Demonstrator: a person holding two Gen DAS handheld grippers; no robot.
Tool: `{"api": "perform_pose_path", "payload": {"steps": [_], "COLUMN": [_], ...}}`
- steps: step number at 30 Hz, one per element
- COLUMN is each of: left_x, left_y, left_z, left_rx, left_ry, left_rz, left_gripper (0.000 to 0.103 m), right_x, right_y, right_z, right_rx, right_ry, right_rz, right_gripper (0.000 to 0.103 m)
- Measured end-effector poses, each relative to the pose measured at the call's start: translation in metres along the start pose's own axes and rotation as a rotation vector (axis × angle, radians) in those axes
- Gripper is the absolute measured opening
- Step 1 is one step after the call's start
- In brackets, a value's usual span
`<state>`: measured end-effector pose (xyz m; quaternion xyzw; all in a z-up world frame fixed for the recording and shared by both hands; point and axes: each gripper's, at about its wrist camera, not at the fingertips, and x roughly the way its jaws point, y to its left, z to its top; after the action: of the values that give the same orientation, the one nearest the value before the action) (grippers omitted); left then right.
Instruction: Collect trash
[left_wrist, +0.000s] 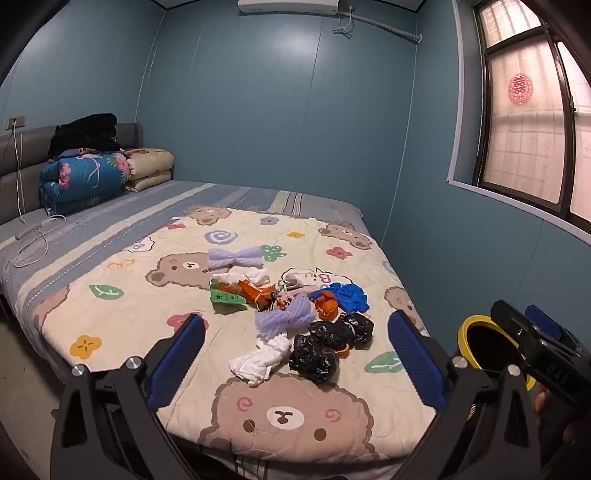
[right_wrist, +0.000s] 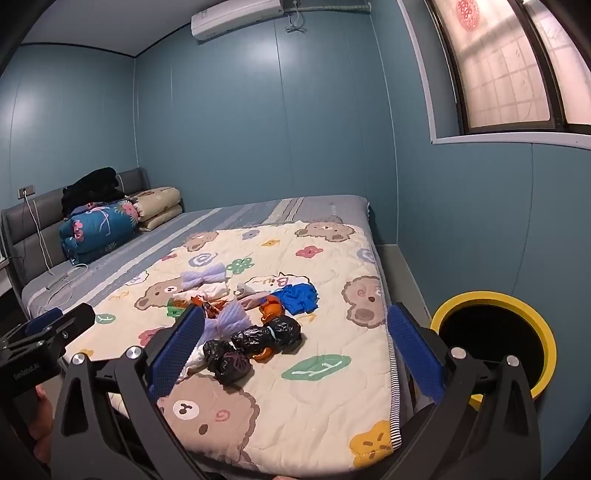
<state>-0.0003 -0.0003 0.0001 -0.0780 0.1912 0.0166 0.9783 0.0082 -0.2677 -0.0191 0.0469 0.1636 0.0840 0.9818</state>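
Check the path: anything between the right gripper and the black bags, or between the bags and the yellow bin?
Nothing visible blocks either. The right gripper is open above the quilt, with the black bags lying exposed at the near edge of the trash pile. The yellow bin stands open-topped beside the bed, only bare quilt between.

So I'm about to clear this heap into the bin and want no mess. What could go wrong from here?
1. The trash pile is tangled: the black bags touch the white wad and an orange scrap, so one grab may drag neighbours along.
2. The yellow-rimmed bin stands off the bed, past its edge; anything dropped on the way likely lands on the floor.
3. Both the left gripper and right gripper face the same heap and could collide.
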Motion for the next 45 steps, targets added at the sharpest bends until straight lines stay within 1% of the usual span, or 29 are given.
{"api": "perform_pose_path", "payload": {"steps": [1, 2, 3, 7, 9, 15, 27, 45], "left_x": [0.001, 0.0, 0.002, 0.003, 0.001, -0.007, 0.003, 0.004], "left_y": [0.0, 0.0, 0.0, -0.001, -0.001, 0.0, 0.003, 0.003], "left_z": [0.0, 0.0, 0.001, 0.001, 0.001, 0.0, -0.004, -0.005], "left_rx": [-0.006, -0.003, -0.009, -0.006, -0.006, -0.011, -0.023, -0.024], "left_ry": [0.017, 0.013, 0.033, 0.033, 0.026, 0.025, 0.04, 0.046], "left_rz": [0.002, 0.004, 0.0, -0.002, -0.001, 0.002, -0.001, -0.003], "left_gripper": [0.096, 0.096, 0.096, 0.096, 0.096, 0.096, 0.096, 0.096], "right_x": [0.0, -0.001, -0.001, -0.003, 0.003, 0.0, 0.005, 0.005], "right_y": [0.0, 0.0, 0.0, -0.001, 0.002, 0.0, -0.004, -0.006], "right_z": [0.0, 0.0, 0.0, 0.0, 0.0, 0.003, -0.002, -0.004], "right_rx": [0.002, 0.003, 0.001, -0.001, 0.002, 0.003, 0.01, 0.014], "right_ry": [-0.001, -0.003, -0.003, -0.006, -0.001, 0.002, 0.016, 0.018], "right_rz": [0.002, 0.001, -0.001, -0.002, -0.002, -0.003, -0.012, -0.011], "right_gripper": [0.095, 0.095, 0.095, 0.095, 0.095, 0.095, 0.095, 0.095]}}
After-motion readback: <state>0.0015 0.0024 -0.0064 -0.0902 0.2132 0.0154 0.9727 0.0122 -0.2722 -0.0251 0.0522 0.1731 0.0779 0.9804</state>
